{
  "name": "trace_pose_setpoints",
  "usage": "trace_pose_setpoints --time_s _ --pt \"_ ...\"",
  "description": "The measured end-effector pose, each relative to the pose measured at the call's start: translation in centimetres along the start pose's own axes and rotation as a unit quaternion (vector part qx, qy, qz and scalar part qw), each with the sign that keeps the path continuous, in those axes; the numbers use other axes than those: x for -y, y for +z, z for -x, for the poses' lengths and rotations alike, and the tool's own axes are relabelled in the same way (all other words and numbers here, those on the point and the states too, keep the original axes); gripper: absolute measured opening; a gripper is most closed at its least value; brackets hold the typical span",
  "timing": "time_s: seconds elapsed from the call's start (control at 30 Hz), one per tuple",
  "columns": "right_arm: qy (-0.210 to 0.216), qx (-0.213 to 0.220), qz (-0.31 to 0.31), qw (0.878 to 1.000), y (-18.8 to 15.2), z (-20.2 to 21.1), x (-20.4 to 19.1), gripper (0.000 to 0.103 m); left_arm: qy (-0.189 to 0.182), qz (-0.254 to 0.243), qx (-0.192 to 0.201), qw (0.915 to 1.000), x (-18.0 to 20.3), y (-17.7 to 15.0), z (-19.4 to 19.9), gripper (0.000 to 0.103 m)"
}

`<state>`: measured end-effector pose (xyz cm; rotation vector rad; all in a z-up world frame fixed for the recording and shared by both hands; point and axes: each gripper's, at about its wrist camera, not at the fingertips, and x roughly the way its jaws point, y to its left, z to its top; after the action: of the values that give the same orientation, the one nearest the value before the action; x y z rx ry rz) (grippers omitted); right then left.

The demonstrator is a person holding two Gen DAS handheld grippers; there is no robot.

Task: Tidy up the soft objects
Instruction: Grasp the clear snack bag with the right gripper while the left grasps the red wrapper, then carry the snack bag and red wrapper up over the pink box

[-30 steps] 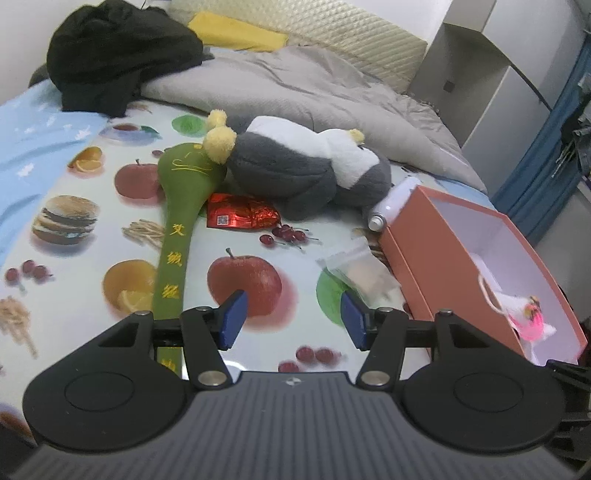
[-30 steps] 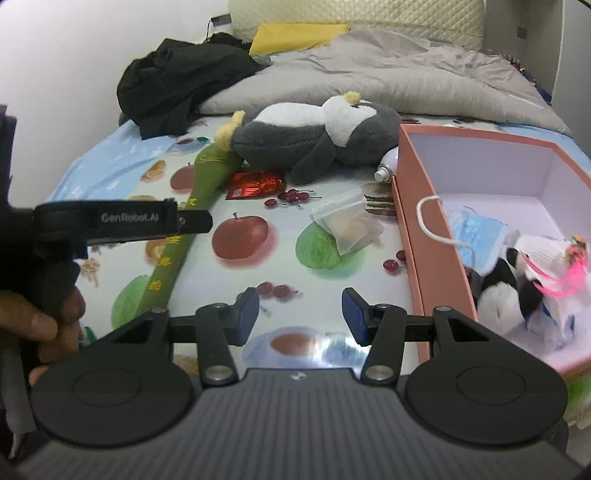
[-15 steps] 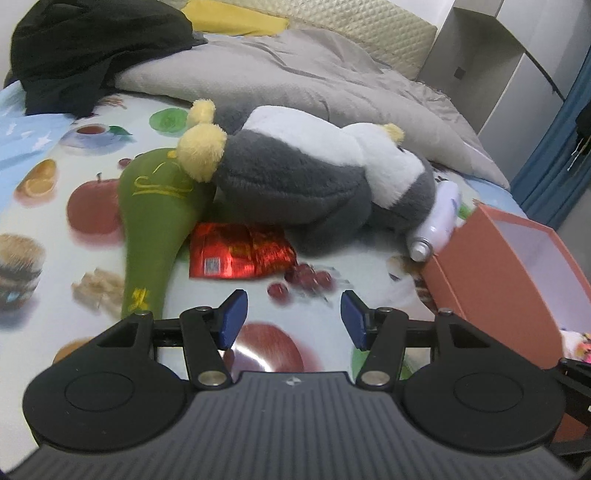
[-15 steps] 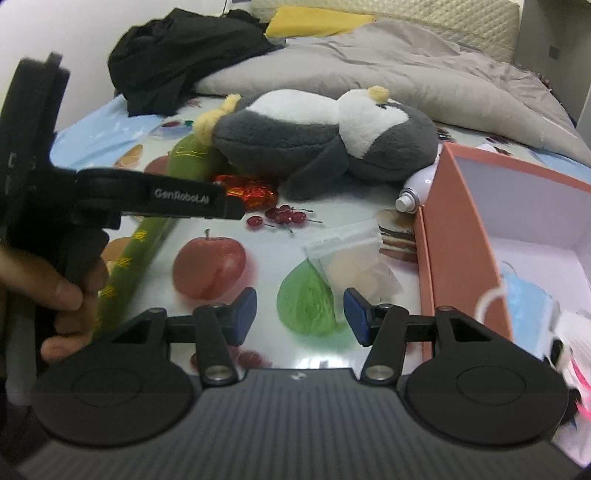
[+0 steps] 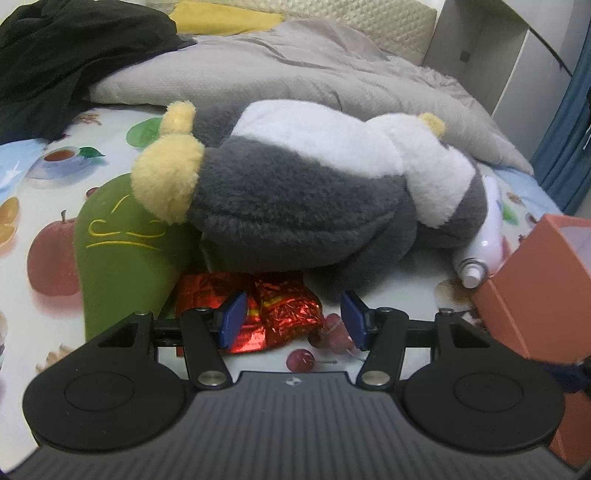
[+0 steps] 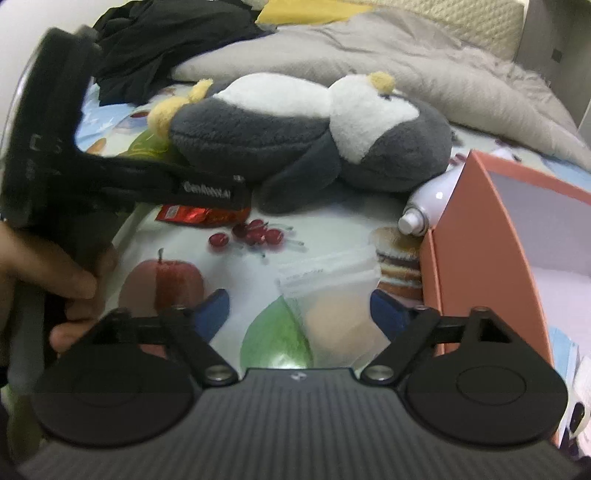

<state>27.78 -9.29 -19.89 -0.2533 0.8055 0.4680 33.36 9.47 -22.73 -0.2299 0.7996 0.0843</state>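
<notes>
A grey and white plush penguin (image 5: 295,192) with yellow feet lies on its side on the fruit-print cloth, also seen as the penguin (image 6: 306,129) in the right wrist view. My left gripper (image 5: 293,317) stands open just before it, over a red foil packet (image 5: 280,314). A green stuffed mallet (image 5: 122,251) lies at the penguin's feet. My right gripper (image 6: 301,312) has its jaws opening; a clear bag with a beige sponge (image 6: 336,306) lies between them on the cloth, untouched by the pads. The left gripper's body and a hand (image 6: 66,280) fill the left of the right wrist view.
An orange box (image 6: 476,236) stands open to the right, with a white spray bottle (image 6: 428,206) against its corner. A grey duvet (image 5: 332,74), black clothes (image 5: 74,48) and a yellow pillow (image 5: 221,18) lie behind the penguin.
Both grippers have moved forward and down toward the penguin, which now looms larger. The right gripper's jaws have spread wider. The left gripper's opening looks the same.
</notes>
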Motion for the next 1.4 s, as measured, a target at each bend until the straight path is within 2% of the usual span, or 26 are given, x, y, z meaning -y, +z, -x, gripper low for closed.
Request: trace_pose_setpoints --time_s 0.23,0.27,0.3,0.33,0.37,0.43,0.53,0.7,1.0,1.4 --pt "-0.031 -0.012 0.013 0.999 -0.4 -2.3 0.3 0.085 0.016 -0.01 -0.002 0.9998 0.3 -0.4 -1.4 0.06" --pt "-0.035 -0.015 0.016 0.999 -0.4 -2.5 0.4 0.085 0.017 -0.009 -0.002 0.9998 0.3 -0.5 -1.4 0.058" --pt "-0.036 -0.017 0.016 0.999 -0.4 -2.7 0.4 0.085 0.018 -0.007 -0.004 0.9998 0.2 -0.5 -1.5 0.051" --pt "-0.034 -0.019 0.013 0.999 -0.4 -2.9 0.6 0.083 0.018 -0.005 -0.005 0.9998 0.1 -0.6 -1.4 0.05" --pt "-0.03 -0.021 0.011 0.999 -0.4 -3.0 0.7 0.08 0.014 -0.002 -0.003 0.9999 0.0 -0.6 -1.3 0.049" --pt "-0.031 -0.029 0.011 0.999 -0.4 -3.2 0.8 0.064 0.013 -0.001 -0.004 0.9999 -0.2 -0.6 -1.2 0.044" --pt "-0.033 -0.034 0.013 0.999 -0.6 -3.3 0.7 0.049 0.007 0.004 -0.006 1.0 -0.4 -0.8 -0.7 0.04" --pt "-0.029 -0.03 0.022 0.999 -0.8 -2.3 -0.1 0.034 -0.001 0.01 -0.007 0.9999 -0.5 -1.6 1.0 0.039" --pt "-0.007 -0.024 0.009 1.0 -2.1 1.1 -1.1 0.033 -0.015 0.016 -0.005 0.9997 0.0 -3.9 5.8 0.039" --pt "-0.005 -0.012 -0.015 1.0 -4.7 6.4 -1.9 0.033 -0.031 0.024 -0.005 0.9992 0.2 -7.1 11.9 0.039"
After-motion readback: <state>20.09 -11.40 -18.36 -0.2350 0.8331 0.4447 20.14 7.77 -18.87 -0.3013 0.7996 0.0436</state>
